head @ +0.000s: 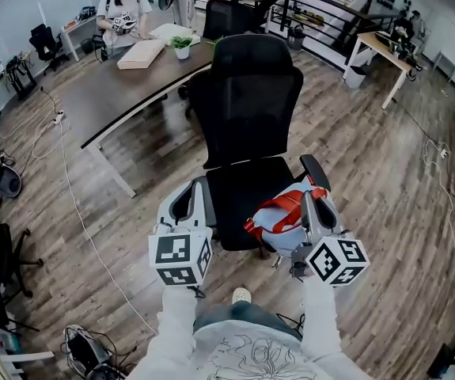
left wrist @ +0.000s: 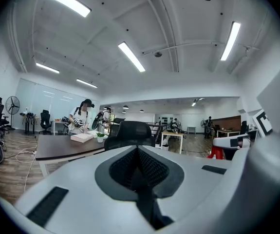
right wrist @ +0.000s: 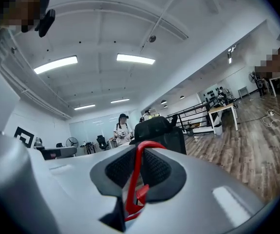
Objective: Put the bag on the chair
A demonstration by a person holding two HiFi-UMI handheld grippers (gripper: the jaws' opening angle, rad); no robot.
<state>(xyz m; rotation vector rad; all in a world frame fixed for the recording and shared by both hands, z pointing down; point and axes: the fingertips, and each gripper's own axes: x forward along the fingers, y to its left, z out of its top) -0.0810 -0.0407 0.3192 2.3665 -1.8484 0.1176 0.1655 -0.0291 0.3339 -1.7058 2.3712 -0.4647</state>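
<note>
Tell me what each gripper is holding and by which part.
Right gripper: the bag, pinched by its red strap. Left gripper: nothing, jaws shut.

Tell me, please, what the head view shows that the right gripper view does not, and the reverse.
Only the head view: the pale bag hanging by the front right of the chair's seat, the left gripper, and the wearer's shoe. Only the right gripper view: the right gripper with its jaws shut on the bag's red strap, plus ceiling lights. Both: the chair's black backrest and a person standing at the desk behind it.
</note>
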